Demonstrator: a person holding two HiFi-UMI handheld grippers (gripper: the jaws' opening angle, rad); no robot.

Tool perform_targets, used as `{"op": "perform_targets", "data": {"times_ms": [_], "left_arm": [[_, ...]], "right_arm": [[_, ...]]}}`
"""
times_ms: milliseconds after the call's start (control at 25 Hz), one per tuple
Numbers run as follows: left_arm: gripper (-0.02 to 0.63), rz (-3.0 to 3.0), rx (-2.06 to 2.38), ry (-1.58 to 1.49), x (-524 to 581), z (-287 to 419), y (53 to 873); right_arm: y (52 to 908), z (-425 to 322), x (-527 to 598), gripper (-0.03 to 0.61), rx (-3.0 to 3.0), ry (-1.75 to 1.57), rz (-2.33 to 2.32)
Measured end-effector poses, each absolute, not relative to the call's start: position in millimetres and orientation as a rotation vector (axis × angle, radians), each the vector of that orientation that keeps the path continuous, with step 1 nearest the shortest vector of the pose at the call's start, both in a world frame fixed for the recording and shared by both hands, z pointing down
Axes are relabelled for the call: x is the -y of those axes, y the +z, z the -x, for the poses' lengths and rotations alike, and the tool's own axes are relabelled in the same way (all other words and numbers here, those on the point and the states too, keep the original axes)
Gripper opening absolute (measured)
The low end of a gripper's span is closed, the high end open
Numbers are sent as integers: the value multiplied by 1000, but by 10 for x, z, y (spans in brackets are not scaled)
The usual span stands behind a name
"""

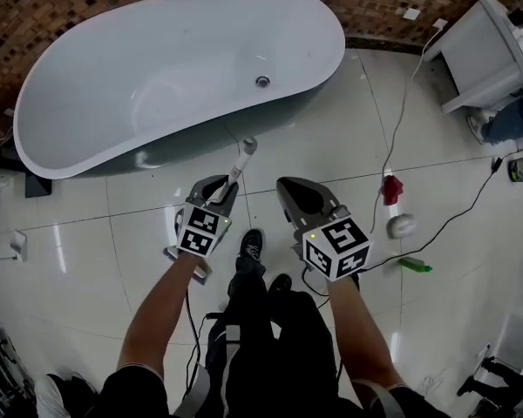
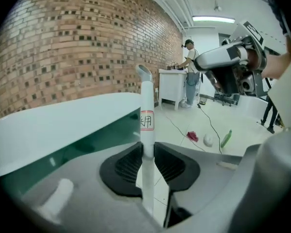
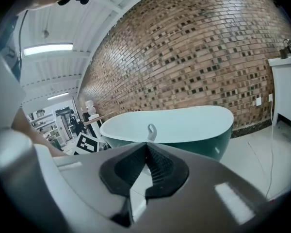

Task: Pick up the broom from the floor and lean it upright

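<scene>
The left tongs (image 2: 147,148) clench the white broom handle (image 2: 146,101) beside the bathtub (image 1: 157,68); the right tongs (image 3: 146,147) are pressed together, empty.

- A wall of brown brick (image 1: 70,7) was seen behind a long white bathtub (image 1: 157,68), whose outer side was dark green.
- The floor (image 1: 87,259) was laid with large, glossy white tiles, in which lights were mirrored.
- A white cabinet (image 1: 488,50) was set near the wall, and a thin cable (image 1: 403,111) was trailed across the tiles beside it.
- The white ceiling was lit by a tube lamp (image 2: 212,19).
</scene>
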State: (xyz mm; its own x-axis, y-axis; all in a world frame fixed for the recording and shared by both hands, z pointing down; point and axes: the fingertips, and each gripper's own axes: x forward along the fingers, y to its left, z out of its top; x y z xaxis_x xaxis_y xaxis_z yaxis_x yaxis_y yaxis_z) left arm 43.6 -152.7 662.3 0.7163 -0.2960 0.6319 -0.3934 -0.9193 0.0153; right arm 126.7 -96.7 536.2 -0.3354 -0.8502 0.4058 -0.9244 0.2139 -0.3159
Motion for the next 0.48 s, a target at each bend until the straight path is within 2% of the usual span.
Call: {"op": "perform_targets", "data": {"times_ms": [280,480], "left_arm": [[83,-2693,892,928,1755,399,5664],[83,-2538,1192,901,1848,1120,5262]], "right_arm": [[4412,-688,1175,6,2454,667,-1550],[3939,-196,1336,6,2567,612,-1403]]}}
